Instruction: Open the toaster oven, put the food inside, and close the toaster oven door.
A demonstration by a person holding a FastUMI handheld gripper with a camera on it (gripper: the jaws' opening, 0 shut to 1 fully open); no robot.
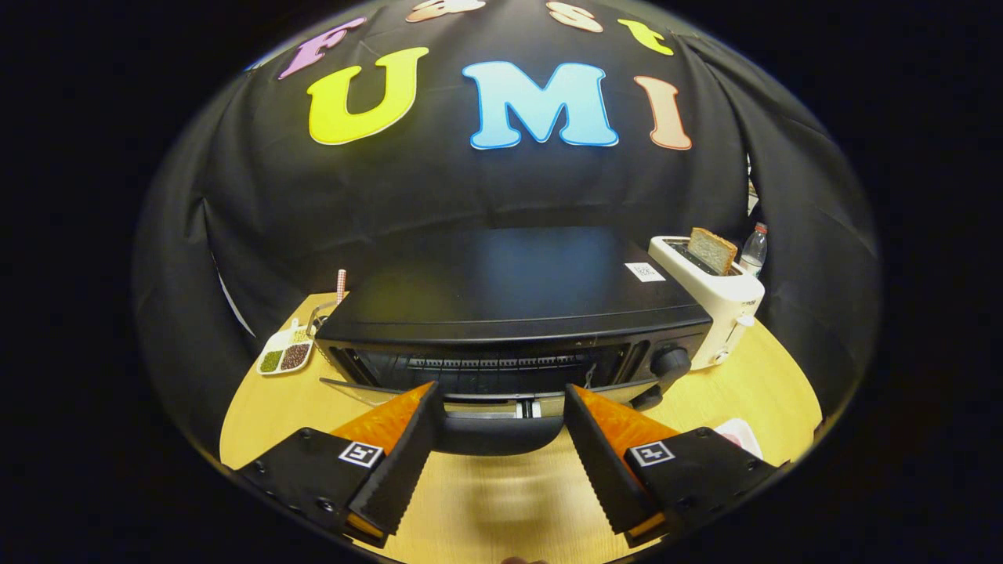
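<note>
A black toaster oven (pixel 509 290) stands on the round wooden table (pixel 501 501), right in front of me. Its glass door (pixel 353 389) is tilted part-way down toward me, and the wire rack (pixel 494 363) shows inside. The door's dark handle (pixel 497 437) lies between my two fingers. My gripper (pixel 501 389) is open wide, one finger by each end of the handle; I cannot tell if they touch it. A white and pink item (pixel 740 435), perhaps the food, peeks out behind the right finger.
A white pop-up toaster (pixel 725 301) with a bread slice (pixel 711 249) stands close against the oven's right side, a plastic bottle (pixel 754 249) behind it. A small divided dish of beans (pixel 284 352) and a striped stick (pixel 341 283) sit left of the oven.
</note>
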